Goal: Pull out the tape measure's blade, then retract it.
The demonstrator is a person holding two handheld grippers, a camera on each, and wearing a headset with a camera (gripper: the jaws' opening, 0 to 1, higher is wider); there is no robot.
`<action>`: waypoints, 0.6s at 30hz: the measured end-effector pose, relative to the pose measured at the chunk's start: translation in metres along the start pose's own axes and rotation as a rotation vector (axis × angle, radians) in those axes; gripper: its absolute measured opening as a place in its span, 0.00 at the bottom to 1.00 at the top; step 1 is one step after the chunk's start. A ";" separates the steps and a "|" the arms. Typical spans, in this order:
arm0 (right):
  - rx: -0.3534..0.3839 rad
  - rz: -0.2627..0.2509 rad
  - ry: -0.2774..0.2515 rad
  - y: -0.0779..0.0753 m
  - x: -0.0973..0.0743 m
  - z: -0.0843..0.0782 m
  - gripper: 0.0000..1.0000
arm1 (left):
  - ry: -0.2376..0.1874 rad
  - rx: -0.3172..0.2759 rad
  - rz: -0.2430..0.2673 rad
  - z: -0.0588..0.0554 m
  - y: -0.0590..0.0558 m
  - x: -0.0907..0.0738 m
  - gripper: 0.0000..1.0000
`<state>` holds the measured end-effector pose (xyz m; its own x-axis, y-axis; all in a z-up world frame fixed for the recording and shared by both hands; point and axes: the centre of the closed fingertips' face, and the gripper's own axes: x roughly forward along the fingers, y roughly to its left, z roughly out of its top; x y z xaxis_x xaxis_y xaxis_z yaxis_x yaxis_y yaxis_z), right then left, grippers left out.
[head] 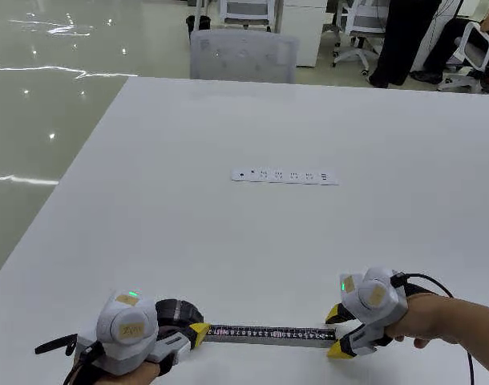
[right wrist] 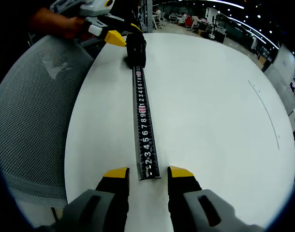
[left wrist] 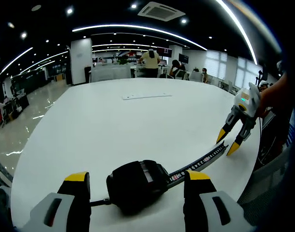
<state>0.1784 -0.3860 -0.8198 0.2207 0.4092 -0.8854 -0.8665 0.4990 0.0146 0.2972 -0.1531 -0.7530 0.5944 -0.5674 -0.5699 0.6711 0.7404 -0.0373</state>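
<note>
Case (left wrist: 138, 188) near left on table (head: 309, 120), between left gripper's (left wrist: 138, 175) parted jaws. Blade (right wrist: 145, 121) runs right, tip between right gripper's (right wrist: 147, 171) parted jaws. Likely best: steady case, feed blade home straight and slowly.

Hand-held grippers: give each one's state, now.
Left hand-held gripper: open, jaws astride the tape measure case.
Right hand-held gripper: open, blade tip between its jaws.
</note>
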 end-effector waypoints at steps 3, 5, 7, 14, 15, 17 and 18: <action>-0.005 -0.002 -0.001 -0.001 0.000 0.000 0.25 | 0.015 -0.004 -0.005 -0.002 -0.003 0.002 0.74; -0.005 -0.003 0.000 -0.001 0.000 0.000 0.21 | 0.025 -0.007 -0.005 -0.004 -0.003 0.003 0.76; -0.004 0.000 0.000 -0.001 0.001 0.001 0.17 | 0.027 -0.009 -0.003 -0.005 -0.003 0.003 0.77; -0.018 0.005 0.050 -0.001 0.002 0.001 0.15 | 0.038 -0.028 0.006 -0.005 -0.002 0.006 0.74; -0.008 0.003 0.059 -0.001 0.002 0.001 0.14 | 0.042 -0.024 0.007 -0.006 -0.003 0.008 0.73; -0.005 -0.004 0.072 -0.001 0.002 0.000 0.14 | 0.047 -0.035 0.012 -0.007 -0.001 0.010 0.72; -0.007 -0.006 0.078 -0.001 0.003 0.000 0.14 | 0.048 -0.052 0.011 -0.008 0.000 0.011 0.71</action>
<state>0.1799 -0.3852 -0.8220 0.1908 0.3453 -0.9189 -0.8683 0.4961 0.0061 0.3000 -0.1563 -0.7654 0.5790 -0.5417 -0.6094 0.6399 0.7651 -0.0721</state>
